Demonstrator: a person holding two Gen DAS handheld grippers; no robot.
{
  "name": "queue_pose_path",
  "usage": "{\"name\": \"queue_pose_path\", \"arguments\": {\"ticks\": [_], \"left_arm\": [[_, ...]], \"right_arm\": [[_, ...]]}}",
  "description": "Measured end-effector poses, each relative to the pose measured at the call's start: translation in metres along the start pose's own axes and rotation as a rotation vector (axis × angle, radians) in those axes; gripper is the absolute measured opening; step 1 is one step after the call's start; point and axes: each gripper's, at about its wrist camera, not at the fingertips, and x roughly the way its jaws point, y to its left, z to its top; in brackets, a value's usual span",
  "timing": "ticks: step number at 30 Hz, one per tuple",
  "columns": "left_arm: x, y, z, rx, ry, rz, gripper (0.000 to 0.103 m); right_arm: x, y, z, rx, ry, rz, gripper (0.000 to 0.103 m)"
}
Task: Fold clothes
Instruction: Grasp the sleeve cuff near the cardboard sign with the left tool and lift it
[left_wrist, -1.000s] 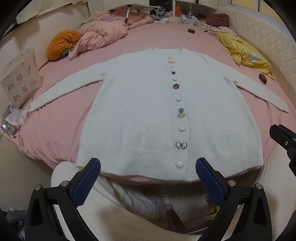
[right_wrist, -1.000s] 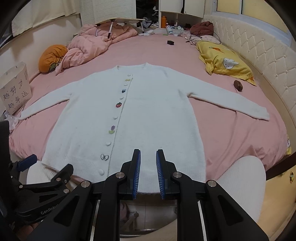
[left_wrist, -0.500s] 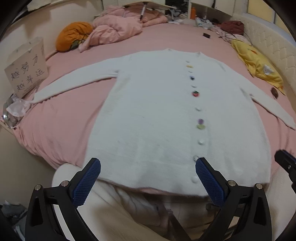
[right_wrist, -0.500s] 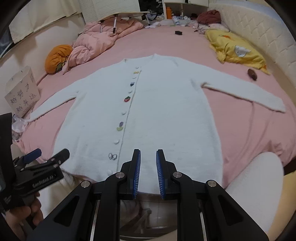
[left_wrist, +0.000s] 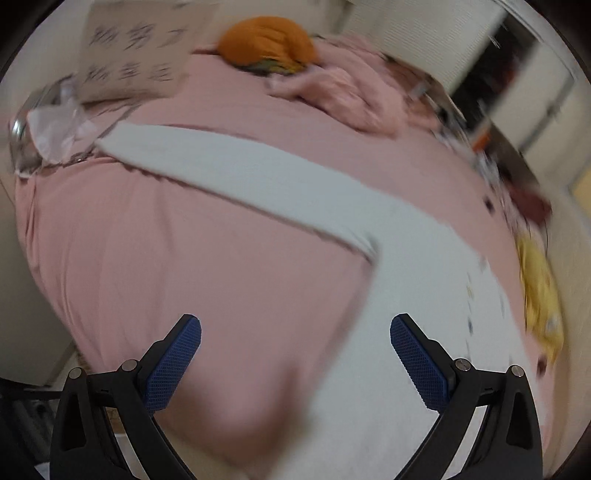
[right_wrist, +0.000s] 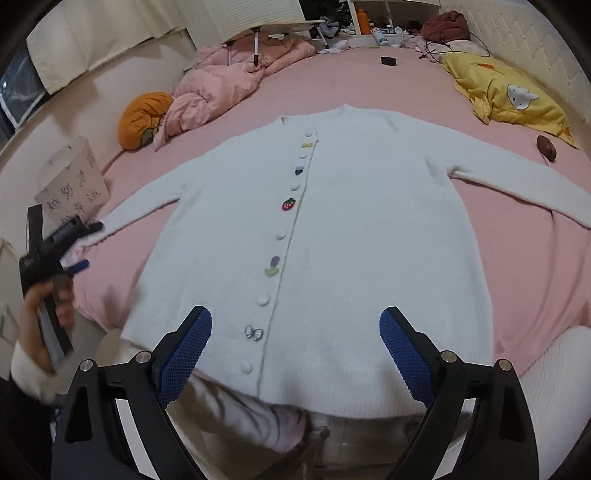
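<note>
A white cardigan (right_wrist: 332, 229) with a row of decorated buttons lies flat and face up on the pink bedsheet (right_wrist: 524, 280), both sleeves spread out. My right gripper (right_wrist: 295, 315) hovers just above the cardigan's bottom hem near the button row. Its jaws are opening wide and hold nothing. In the blurred left wrist view, my left gripper (left_wrist: 296, 323) is open and empty above the bare sheet (left_wrist: 184, 277). It is beside the cardigan's left edge (left_wrist: 406, 295), with the left sleeve (left_wrist: 229, 173) stretching away ahead. The right wrist view shows that left gripper (right_wrist: 92, 243) in a hand at the bed's left side.
An orange cushion (right_wrist: 144, 120) and a bunched pink duvet (right_wrist: 221, 85) lie at the far left. A yellow pillow (right_wrist: 506, 99) and a small brown object (right_wrist: 546, 147) are at the far right. A lettered paper bag (right_wrist: 72, 181) stands beside the bed's left edge.
My right gripper's jaws went from nearly shut to wide open. My left gripper swung left off the hem toward the left sleeve and rolled, which blurred its view.
</note>
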Motion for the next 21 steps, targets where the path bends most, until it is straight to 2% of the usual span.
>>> {"name": "queue_pose_path", "arguments": {"ticks": [2,7,10,15,18,21], "left_arm": [[0.014,0.032,0.026,-0.096,-0.031,-0.038,0.103],[0.049,0.11,0.078,-0.332,-0.101,-0.05,0.102],[0.07,0.152,0.094,-0.473,-0.127,-0.141,0.102],[0.103,0.194,0.108,-0.685,-0.157,-0.237,0.102],[0.109,0.2,0.12,-0.706,-0.214,-0.264,0.102],[0.12,0.201,0.139,-0.691,-0.234,-0.293,0.102]], "right_arm": [[0.007,0.0,0.001,0.004,0.017,-0.008,0.092],[0.025,-0.004,0.003,0.041,0.068,0.0,0.092],[0.033,-0.004,0.006,0.039,0.084,0.0,0.092],[0.047,-0.004,0.009,0.056,0.125,0.0,0.092],[0.054,-0.001,0.011,0.055,0.14,-0.002,0.092],[0.059,0.002,0.012,0.048,0.153,-0.009,0.092]]}}
